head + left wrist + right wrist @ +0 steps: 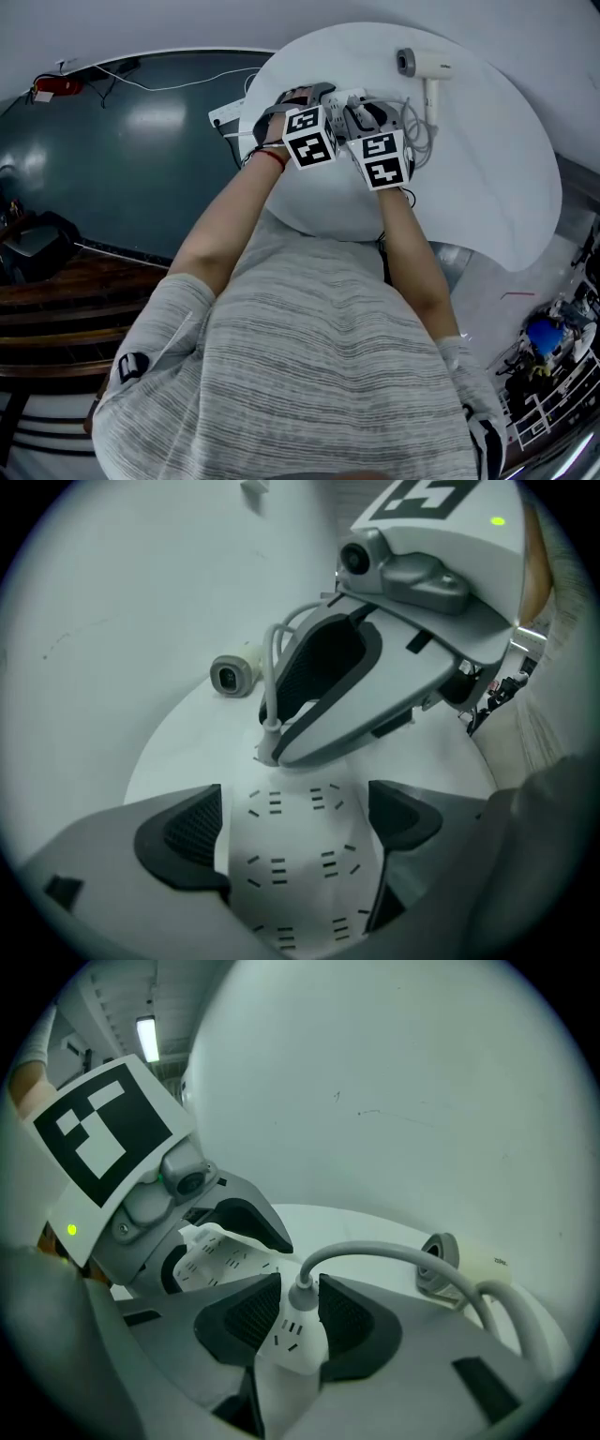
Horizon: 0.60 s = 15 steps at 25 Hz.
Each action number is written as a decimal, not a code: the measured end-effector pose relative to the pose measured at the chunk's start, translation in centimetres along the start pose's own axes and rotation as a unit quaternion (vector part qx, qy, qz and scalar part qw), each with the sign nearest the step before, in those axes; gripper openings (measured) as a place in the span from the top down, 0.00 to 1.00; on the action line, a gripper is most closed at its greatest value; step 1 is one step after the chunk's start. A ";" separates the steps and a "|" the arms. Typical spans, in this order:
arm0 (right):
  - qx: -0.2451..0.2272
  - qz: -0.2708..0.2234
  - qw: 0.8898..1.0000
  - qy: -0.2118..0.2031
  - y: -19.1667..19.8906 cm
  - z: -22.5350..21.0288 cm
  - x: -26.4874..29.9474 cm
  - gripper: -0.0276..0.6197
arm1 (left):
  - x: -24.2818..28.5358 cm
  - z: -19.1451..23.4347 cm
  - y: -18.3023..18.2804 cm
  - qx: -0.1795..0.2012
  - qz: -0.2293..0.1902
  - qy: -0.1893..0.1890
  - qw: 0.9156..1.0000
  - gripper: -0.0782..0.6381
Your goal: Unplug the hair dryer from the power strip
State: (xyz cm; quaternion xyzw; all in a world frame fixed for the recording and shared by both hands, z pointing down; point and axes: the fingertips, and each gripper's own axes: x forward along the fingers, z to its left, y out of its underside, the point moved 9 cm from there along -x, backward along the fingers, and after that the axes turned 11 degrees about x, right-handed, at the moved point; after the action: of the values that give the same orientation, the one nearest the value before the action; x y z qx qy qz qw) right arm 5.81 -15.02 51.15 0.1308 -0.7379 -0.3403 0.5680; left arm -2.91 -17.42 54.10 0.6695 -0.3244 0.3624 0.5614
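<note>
A white power strip (295, 855) lies on the round white table (487, 187). My left gripper (295, 832) is open and points down over it, one black pad on each side of the strip. The hair dryer's white plug (302, 1297) sits in the strip's end. My right gripper (298, 1321) stands open round the plug, its pads close beside it. The grey cord (375, 1252) arcs from the plug toward the white hair dryer (422, 64), which lies at the table's far side. In the head view both grippers (314, 94) (375, 114) are side by side.
Loops of grey cord (422, 131) lie between the grippers and the dryer. A dark green floor (122, 159) lies left of the table, with a red object (56, 84) and white cable on it. Dark wooden furniture (56, 300) stands at the near left, clutter (553, 347) at the right.
</note>
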 end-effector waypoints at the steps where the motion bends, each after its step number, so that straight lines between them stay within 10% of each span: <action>1: -0.003 0.004 1.000 -0.001 0.0 0.0 0.1 0.75 | 0.2 0.1 0.0 -0.003 0.009 0.006 1.000 0.22; 15: -0.039 0.020 0.999 -0.013 -0.2 -0.5 0.5 0.80 | 1.9 0.1 0.2 0.009 -0.003 0.034 0.999 0.22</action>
State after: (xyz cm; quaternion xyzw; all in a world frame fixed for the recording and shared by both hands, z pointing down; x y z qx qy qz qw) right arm 6.02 -15.65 51.45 0.0891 -0.7342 -0.3585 0.5696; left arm -2.03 -17.60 55.84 0.6633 -0.2996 0.3858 0.5669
